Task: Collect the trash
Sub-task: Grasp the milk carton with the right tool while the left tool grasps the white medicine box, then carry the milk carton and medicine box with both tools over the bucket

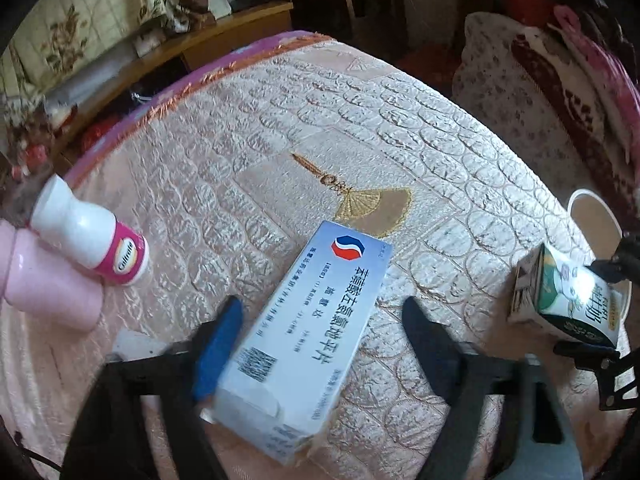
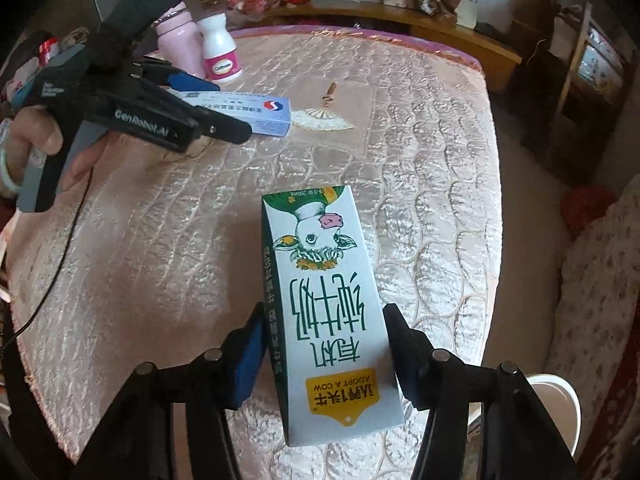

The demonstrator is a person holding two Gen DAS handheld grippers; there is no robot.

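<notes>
milk carton [image 2: 328, 312] in right tongs [image 2: 324, 344]; medicine box [image 1: 304, 332] between left tongs [image 1: 320, 328].

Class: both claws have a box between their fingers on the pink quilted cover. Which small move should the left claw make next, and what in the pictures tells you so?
Probably close the left claw further. The medicine box lies between its fingers, touching the blue pad but with a gap on the other side. The right claw already pinches the milk carton, so the medicine box is the piece not yet gripped.
</notes>
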